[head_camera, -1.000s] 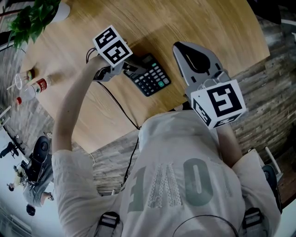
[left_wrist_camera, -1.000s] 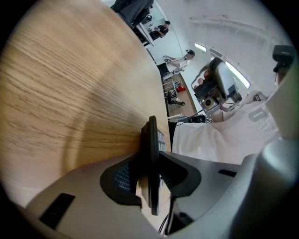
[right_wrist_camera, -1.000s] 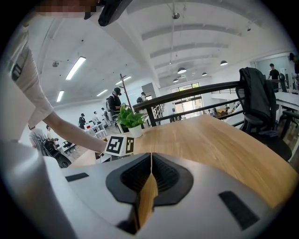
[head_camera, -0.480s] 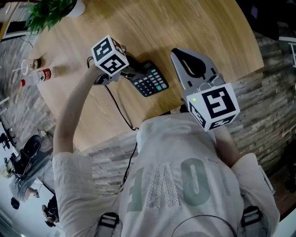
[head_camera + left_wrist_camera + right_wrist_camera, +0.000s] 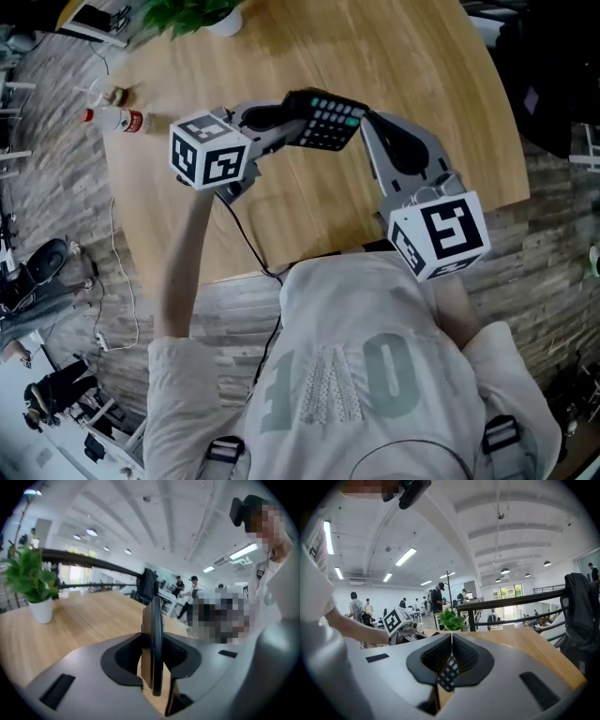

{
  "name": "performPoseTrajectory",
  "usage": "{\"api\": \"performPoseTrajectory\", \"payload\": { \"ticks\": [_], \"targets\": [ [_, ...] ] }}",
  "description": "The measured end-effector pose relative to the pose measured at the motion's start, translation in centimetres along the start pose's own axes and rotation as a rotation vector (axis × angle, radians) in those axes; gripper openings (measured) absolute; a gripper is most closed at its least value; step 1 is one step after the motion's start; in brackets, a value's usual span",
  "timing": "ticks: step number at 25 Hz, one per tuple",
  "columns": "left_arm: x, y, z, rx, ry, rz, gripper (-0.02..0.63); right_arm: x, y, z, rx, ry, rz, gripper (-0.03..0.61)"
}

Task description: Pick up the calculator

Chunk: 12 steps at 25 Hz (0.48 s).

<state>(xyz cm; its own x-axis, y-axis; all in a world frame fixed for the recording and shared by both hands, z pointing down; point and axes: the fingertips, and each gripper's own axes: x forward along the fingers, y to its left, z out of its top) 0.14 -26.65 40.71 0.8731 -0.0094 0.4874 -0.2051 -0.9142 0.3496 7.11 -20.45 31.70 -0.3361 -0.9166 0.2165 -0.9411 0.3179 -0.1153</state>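
Note:
The black calculator (image 5: 330,119) with green and white keys hangs in the air above the wooden table (image 5: 403,52), tilted with its keys up. My left gripper (image 5: 298,114) is shut on its near end. In the left gripper view the calculator (image 5: 153,639) stands edge-on, and the jaws of the left gripper (image 5: 153,667) press on both its faces. My right gripper (image 5: 369,122) is close on the calculator's right, jaws together and holding nothing. In the right gripper view the keys of the calculator (image 5: 449,672) show through the gap behind the closed tips of the right gripper (image 5: 451,637).
A potted plant (image 5: 192,11) stands at the table's far edge, and a small bottle (image 5: 117,119) lies at its left edge. A black cable (image 5: 246,246) runs from the left gripper over the table's near edge. The brick-pattern floor (image 5: 553,234) surrounds the table.
The left gripper has lifted the calculator off the table and swung it up and to the right, turning it. The right gripper has risen a little beside it.

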Motion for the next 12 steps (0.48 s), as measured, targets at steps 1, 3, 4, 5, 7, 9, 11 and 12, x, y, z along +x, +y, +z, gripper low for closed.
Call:
{"api": "performPoseTrajectory", "payload": {
  "ticks": [1, 3, 4, 5, 7, 9, 11, 12],
  "targets": [
    [-1.0, 0.2, 1.7, -0.005, -0.091, 0.070, 0.114, 0.1, 0.2, 1.1, -0.010, -0.028, 0.007, 0.020],
    [-3.3, 0.0, 4.8, -0.009, -0.258, 0.197, 0.114, 0.0, 0.7, 3.2, -0.019, -0.079, 0.010, 0.020],
    [-4.5, -0.2, 6.2, -0.008, -0.331, 0.258, 0.114, 0.0, 1.0, 4.2, -0.022, -0.104, 0.010, 0.020],
    [-5.8, -0.4, 7.5, -0.009, -0.398, 0.322, 0.114, -0.1, 1.2, 5.2, -0.025, -0.130, 0.012, 0.020],
    [-8.2, -0.7, 9.8, -0.010, -0.520, 0.469, 0.114, -0.1, 1.5, 7.2, -0.040, -0.185, 0.028, 0.020],
    [-10.8, -1.2, 11.6, 0.009, -0.624, 0.627, 0.114, 0.0, 1.8, 8.7, -0.054, -0.226, 0.045, 0.020],
    [-13.4, -2.3, 12.5, 0.073, -0.693, 0.781, 0.114, 0.3, 2.2, 9.1, -0.059, -0.233, 0.046, 0.020],
    [-14.6, -3.0, 12.6, 0.111, -0.720, 0.859, 0.114, 0.6, 2.3, 8.9, -0.067, -0.227, 0.038, 0.020]
  ]
}}
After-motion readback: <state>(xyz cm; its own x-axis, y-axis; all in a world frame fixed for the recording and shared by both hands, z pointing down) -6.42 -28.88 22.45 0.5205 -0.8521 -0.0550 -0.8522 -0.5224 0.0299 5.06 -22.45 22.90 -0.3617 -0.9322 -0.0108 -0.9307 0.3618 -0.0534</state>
